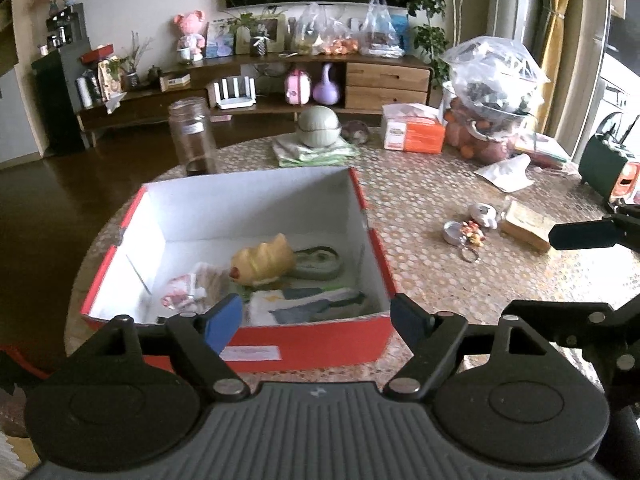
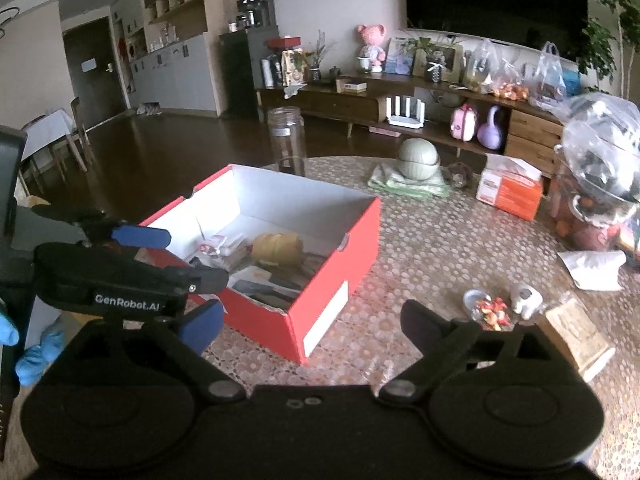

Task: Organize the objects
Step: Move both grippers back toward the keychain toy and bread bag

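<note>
The red box sits open-topped on the near left part of the round tabletop. Its inner walls are white. Inside, on the box floor, lie a yellow soft toy, a small pink-and-white packet to the toy's left, a green-rimmed flat item behind the toy, and folded fabric pieces against the near wall.

Outside the box, to its right on the tabletop, lie a keyring with coloured charms, a small white figure just beside it, and a brown packet further right. A white pouch lies beyond these.

At the far edge of the tabletop stand a clear glass jar, a pale green round container on folded green cloth, an orange tissue box, and a clear plastic bag over a bowl.

The left hand-held gripper is spread wide, nothing between its blue pads; it is positioned at the near wall of the box. The right hand-held gripper is likewise spread wide and empty, positioned over the tabletop to the right of the box's near corner. In the right wrist view, blue-gloved fingers show at the left edge beside the left unit.
</note>
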The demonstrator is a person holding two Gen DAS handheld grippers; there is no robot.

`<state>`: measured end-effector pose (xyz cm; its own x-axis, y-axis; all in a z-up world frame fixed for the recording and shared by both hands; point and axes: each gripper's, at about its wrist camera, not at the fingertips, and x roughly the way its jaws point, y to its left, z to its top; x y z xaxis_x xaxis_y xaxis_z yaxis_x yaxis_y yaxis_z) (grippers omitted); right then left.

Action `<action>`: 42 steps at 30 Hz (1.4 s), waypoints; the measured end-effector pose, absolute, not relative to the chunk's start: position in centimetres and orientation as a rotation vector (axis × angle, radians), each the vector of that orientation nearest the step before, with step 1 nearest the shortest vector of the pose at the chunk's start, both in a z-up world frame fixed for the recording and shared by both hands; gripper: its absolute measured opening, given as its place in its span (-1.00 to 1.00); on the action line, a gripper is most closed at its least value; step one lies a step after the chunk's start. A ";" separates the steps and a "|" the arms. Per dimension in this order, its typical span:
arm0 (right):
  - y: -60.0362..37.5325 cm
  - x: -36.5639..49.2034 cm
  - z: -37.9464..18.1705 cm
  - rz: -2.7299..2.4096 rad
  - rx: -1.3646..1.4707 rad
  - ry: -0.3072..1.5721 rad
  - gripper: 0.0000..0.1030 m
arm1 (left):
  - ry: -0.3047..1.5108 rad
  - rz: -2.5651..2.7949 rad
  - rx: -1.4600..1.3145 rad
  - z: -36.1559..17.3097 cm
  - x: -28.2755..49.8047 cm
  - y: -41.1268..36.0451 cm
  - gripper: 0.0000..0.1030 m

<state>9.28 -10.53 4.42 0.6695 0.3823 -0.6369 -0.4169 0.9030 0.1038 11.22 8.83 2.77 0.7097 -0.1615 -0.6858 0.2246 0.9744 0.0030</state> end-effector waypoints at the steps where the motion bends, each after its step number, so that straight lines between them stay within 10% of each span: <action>1: -11.0 9.2 4.3 0.445 -0.048 0.707 0.86 | 0.755 -0.221 0.086 2.7 11.2 8.4 0.64; 9: -15.5 8.3 3.4 0.392 -0.025 0.716 0.89 | 0.765 -0.256 0.063 1.7 11.1 5.3 0.99; 42: -34.2 12.2 -2.6 0.108 -0.007 0.822 0.89 | 0.806 -0.382 0.173 -3.0 18.1 -10.8 0.99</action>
<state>12.19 -34.19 -2.64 0.6758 0.0938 -0.7311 -0.0990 0.9944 0.0361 18.09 -10.81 -3.00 0.6288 -0.2662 -0.7306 0.3966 0.9180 0.0069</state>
